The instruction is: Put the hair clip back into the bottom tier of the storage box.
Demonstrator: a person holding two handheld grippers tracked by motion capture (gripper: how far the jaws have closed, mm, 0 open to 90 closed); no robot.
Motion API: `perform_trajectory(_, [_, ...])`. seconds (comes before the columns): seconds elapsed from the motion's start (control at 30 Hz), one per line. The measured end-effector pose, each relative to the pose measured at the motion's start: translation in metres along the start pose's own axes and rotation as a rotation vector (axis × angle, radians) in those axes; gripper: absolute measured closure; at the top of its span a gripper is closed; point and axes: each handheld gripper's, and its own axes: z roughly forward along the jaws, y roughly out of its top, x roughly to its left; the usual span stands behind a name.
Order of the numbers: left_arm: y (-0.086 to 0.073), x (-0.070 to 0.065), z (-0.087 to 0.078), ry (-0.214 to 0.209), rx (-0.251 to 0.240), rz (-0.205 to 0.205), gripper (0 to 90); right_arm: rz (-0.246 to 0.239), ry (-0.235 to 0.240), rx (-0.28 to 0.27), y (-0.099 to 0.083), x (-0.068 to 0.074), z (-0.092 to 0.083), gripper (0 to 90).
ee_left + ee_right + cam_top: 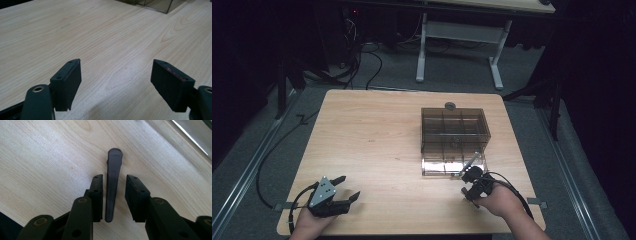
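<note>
Right hand-held gripper (113, 197): jaws part-open astride a slim dark tweezer-like tool (112, 185), touching the left pad; gap at the right, so not yet clamped, I judge. Tool lies near the tinted compartment box (454, 132). Close squarely mid-shaft. Left hand-held gripper (116, 83) wide open, empty, over the bench (100, 37). No writing legible.
</note>
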Motion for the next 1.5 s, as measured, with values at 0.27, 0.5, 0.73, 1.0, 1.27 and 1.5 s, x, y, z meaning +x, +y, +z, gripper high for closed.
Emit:
perform_trajectory(0.27, [-0.0001,-0.0002,-0.0001,-0.003,-0.002,0.001,25.0,-0.006,-0.007,0.029,0.0053,0.0028,0.0024,74.8])
perform_trajectory(0.5, [0.0000,-0.0002,0.0000,-0.003,-0.001,0.002,25.0,-0.009,-0.001,0.029,0.0049,0.0010,0.0031,77.6])
perform_trajectory(0.73, [0.0000,-0.0002,0.0000,-0.003,0.000,0.002,25.0,0.000,0.003,0.029,0.0054,0.0009,0.0023,80.0])
perform_trajectory(1.0, [0.0000,-0.0003,0.0000,-0.003,-0.001,0.003,25.0,-0.004,0.006,0.038,0.0069,0.0012,0.0032,81.2])
perform_trajectory(1.27, [-0.0001,-0.0004,0.0001,-0.002,-0.003,0.002,25.0,0.000,0.005,0.029,0.0071,0.0003,0.0021,82.2])
perform_trajectory(1.5, [-0.0001,-0.0003,0.0000,-0.003,-0.001,0.002,25.0,0.005,0.006,0.024,0.0078,-0.0006,-0.0011,82.3])
